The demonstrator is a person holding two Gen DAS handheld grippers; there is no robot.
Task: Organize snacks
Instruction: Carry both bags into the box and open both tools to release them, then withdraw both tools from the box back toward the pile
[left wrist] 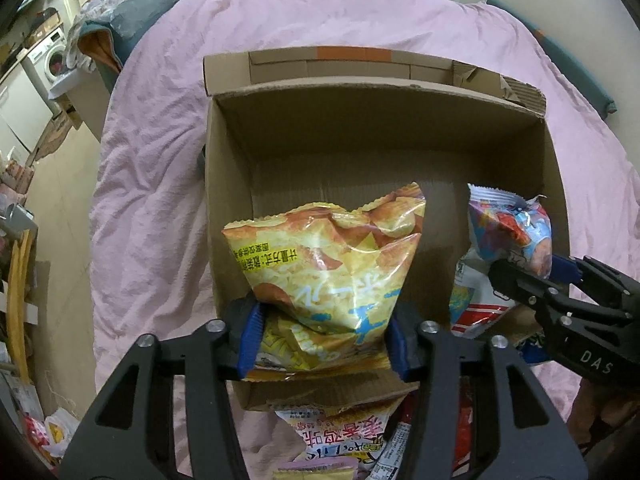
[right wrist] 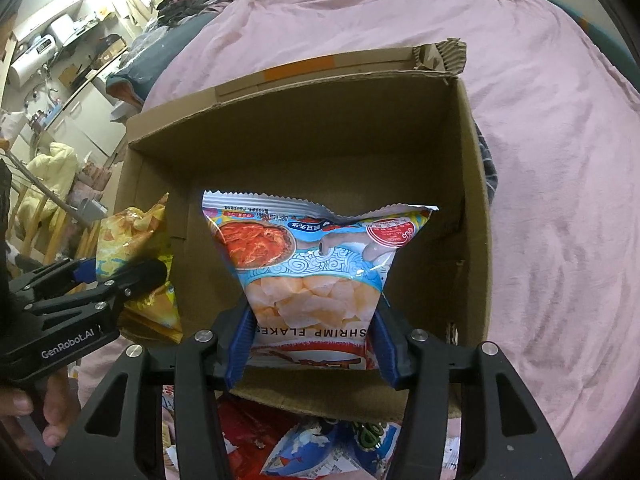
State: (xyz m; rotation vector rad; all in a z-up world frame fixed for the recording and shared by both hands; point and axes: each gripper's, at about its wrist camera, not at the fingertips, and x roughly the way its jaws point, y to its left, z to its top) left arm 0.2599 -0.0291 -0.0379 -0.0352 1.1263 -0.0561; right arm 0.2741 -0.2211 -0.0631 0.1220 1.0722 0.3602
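Left wrist view showed the left gripper [left wrist: 324, 340] with its blue pads [left wrist: 251, 336] pressed against the lower sides of a yellow chip bag [left wrist: 332, 264], which stood between the fingers with its crimped top leaning away from the camera. The bag hung inside the near left part of an open cardboard box [left wrist: 240, 152], just past the box's near wall. To the right, the right gripper [left wrist: 532, 268] reached into the same box, a blue and white shrimp flakes bag [left wrist: 508, 232] caught at its tip.

Right wrist view showed the right gripper [right wrist: 312, 344] clamped on the shrimp flakes bag [right wrist: 316, 264], pinching its lower part so that the packet flared wide above the fingers [right wrist: 386, 344]. That bag sat over the near middle of the cardboard box [right wrist: 476, 208], upright and apart from the far wall. At the left edge the left gripper [right wrist: 120, 276] held the yellow chip bag [right wrist: 132, 236] by the box's left wall, with a hand [right wrist: 36, 412] below it.

The box rested on a pink duvet [left wrist: 160, 160], and further snack packets [left wrist: 344, 436] lay on the bedding in front of the box's near wall.
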